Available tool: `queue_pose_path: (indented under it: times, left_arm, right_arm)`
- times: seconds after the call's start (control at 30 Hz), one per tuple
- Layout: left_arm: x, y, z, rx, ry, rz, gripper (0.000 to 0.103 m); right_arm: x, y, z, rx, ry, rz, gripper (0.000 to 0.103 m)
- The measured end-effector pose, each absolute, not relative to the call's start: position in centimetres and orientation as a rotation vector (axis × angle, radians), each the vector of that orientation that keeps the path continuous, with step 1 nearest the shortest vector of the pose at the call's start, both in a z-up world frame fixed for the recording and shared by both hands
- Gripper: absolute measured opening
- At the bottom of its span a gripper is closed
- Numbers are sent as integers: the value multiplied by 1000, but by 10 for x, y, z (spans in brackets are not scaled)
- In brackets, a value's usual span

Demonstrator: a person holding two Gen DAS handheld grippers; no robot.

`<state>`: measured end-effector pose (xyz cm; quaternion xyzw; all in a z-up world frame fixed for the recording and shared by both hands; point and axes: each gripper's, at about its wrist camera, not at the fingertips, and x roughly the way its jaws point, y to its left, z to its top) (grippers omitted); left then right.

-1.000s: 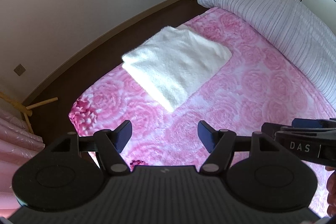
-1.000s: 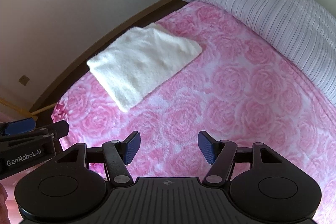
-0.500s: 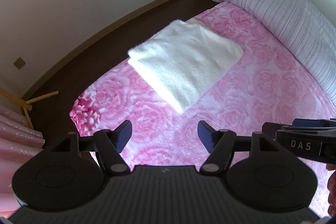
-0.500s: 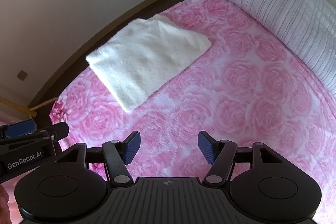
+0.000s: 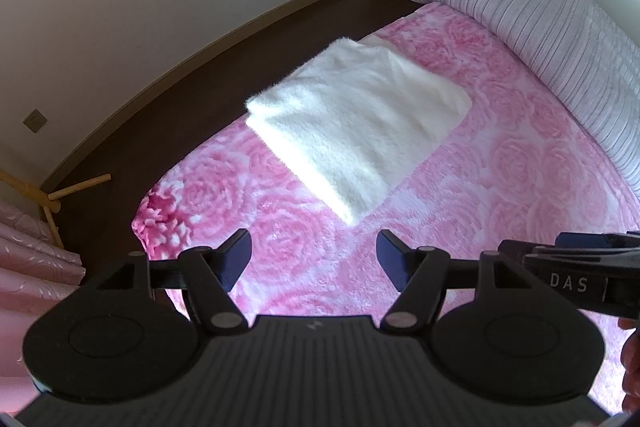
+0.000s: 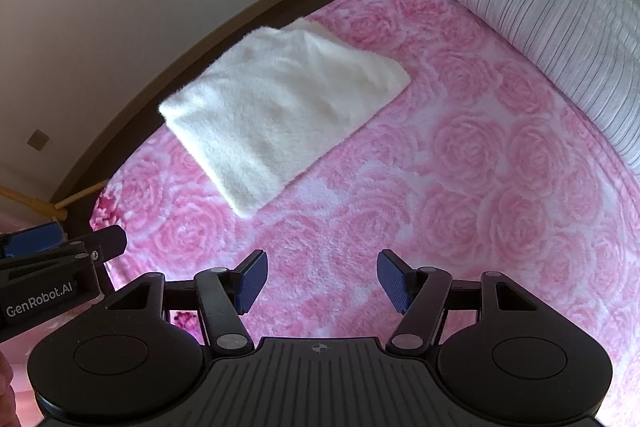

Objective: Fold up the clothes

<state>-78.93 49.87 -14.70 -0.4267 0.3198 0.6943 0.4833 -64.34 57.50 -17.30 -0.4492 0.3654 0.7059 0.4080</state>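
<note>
One bed with a pink rose-patterned blanket [image 5: 500, 187] serves as the work surface. One striped grey duvet [image 5: 540, 39] lies rolled along the blanket's far edge. One white fluffy garment [image 5: 360, 119] rests on the blanket near its wall-side edge, folded into a compact rectangle. Two grippers are present: the left gripper [image 5: 314, 257] and the right gripper [image 6: 319, 281], both above bare blanket on the garment's near side, jaws parted and empty. Judged step: the fold appears finished or one fold short. Any next move calls for reaching to the garment's near corner and pinching all layers together.
</note>
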Motion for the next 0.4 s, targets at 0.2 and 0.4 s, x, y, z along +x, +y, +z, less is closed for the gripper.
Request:
queue_pose_path:
  times: [0.2,0.4]
  left_arm:
    - [-784,497,-144,-1001,791,1704,66]
    - [-769,488,-129,-920,796,1719,66]
  right_arm:
    - [-639,574,-170,-1118,928,1774,64]
    - [-627,564,-159,-1083,925,1788,64]
